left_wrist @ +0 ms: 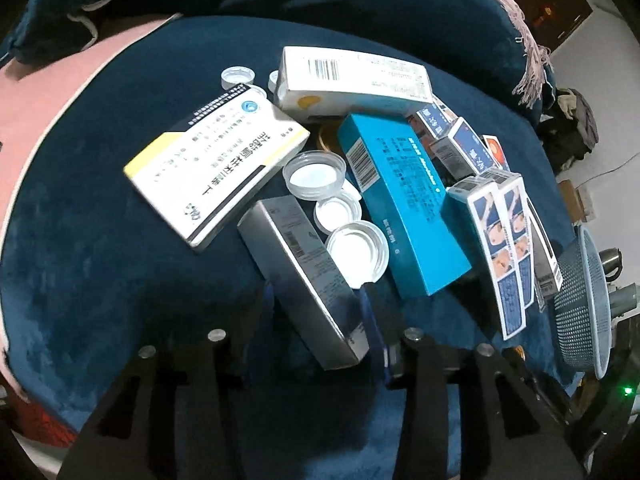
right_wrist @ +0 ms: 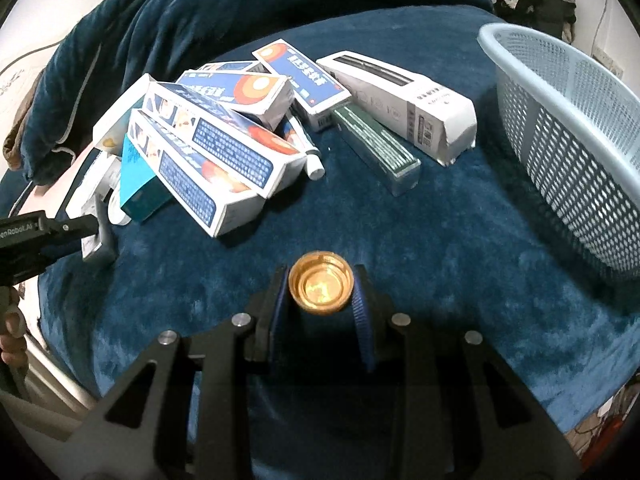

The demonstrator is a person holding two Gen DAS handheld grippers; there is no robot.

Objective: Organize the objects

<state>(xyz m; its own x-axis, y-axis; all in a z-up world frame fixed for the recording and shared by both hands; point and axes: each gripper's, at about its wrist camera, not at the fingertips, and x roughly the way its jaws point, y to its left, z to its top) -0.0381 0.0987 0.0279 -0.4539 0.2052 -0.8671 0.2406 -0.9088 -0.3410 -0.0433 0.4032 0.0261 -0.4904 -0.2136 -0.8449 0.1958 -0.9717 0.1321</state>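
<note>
While most of the boxes lie heaped together in the middle of the blue velvet cushion (right_wrist: pixel 460 248), bare fabric stays open between the heap and the pale blue basket (right_wrist: pixel 568 128), which sits at the cushion's right edge. On the left the cushion ends against a pink surface (left_wrist: pixel 48 112).

Little writing can be read: barcodes show on the silver box (left_wrist: pixel 304 276), on the teal box (left_wrist: pixel 404 200) and on a white box (left_wrist: pixel 352 80) at the far side of the heap. The yellow-cornered white box (left_wrist: pixel 216 168) carries Chinese print, and the other claw's body reads "enRobot.AI" in the right wrist view.

Both claws point steeply down. The left claw (left_wrist: pixel 316 312) has its jaws against the near end of the silver box, which lies beside three clear caps (left_wrist: pixel 356 248). The right claw (right_wrist: pixel 322 292) grips a gold cap (right_wrist: pixel 322 288) by its rim, near the cushion's front, apart from the heap. A hand (right_wrist: pixel 12 340) shows at that view's left edge.
</note>
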